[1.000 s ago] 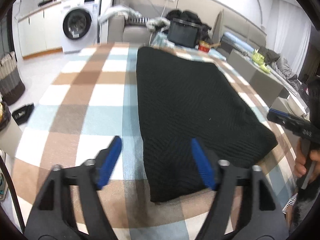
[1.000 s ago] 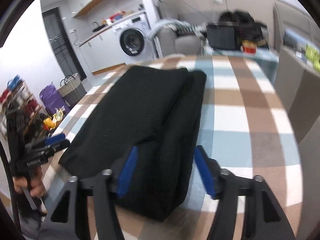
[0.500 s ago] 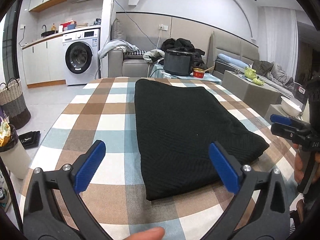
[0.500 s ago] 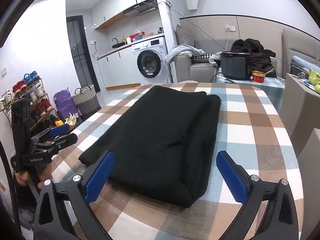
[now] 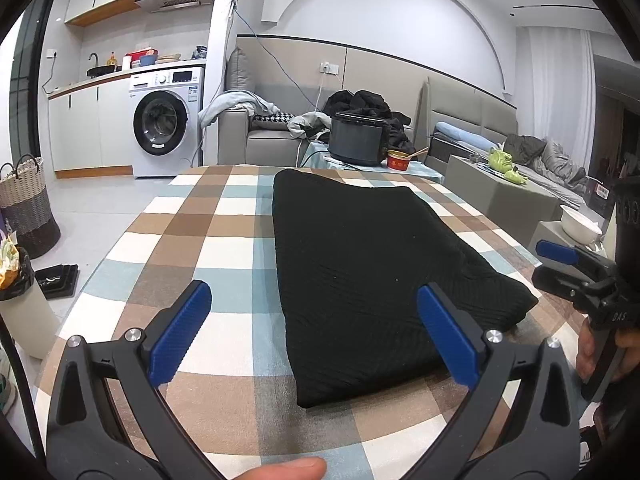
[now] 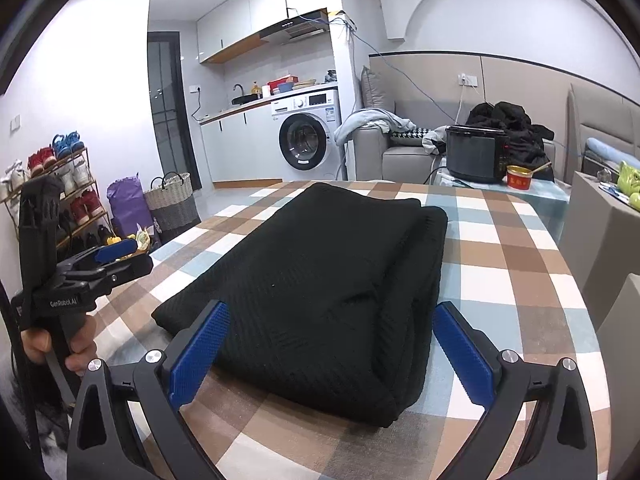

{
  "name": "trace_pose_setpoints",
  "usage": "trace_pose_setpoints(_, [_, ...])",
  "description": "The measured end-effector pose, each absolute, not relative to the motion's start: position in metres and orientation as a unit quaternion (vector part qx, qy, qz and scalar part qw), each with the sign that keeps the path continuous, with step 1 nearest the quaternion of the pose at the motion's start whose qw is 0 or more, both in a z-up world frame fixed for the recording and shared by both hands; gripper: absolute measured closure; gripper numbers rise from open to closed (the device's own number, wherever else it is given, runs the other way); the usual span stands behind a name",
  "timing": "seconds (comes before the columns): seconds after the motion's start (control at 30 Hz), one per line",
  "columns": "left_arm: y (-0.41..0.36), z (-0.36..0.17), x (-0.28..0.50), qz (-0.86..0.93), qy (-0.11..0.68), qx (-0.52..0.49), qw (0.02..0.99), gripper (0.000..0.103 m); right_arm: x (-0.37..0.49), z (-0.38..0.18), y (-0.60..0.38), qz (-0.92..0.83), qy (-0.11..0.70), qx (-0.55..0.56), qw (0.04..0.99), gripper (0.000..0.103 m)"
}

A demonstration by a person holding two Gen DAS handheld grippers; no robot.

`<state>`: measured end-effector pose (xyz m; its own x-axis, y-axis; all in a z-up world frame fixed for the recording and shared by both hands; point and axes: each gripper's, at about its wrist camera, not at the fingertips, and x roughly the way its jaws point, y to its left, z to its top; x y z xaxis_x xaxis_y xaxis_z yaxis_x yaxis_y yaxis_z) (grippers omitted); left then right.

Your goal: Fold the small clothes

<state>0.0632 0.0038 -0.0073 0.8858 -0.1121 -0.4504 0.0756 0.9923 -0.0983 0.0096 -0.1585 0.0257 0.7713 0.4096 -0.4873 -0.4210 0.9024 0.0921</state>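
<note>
Garment [image 5: 368, 264] lies lengthwise away from you on the desk [image 5: 224, 232], near end just ahead of both wide-open, empty tools, left [image 5: 316, 336] and right [image 6: 332, 344].

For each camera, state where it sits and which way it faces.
Left wrist: sits on the left gripper, looking along its open fingers over the black folded garment; a fingertip shows below.
Right wrist: sits on the right gripper, open, facing the garment's thick fold.
Shared: garment, checked tablecloth, washing machine; each sees the other gripper.
</note>
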Motion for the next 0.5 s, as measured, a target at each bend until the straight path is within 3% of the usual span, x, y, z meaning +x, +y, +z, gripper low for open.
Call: trace_pose_setpoints(0.5, [0.006, -0.008, 0.067, -0.051, 0.243, -0.04, 0.968, 0.001, 0.012, 0.026, -0.17, 0.231, 0.251, 0.015, 0.94, 0.0])
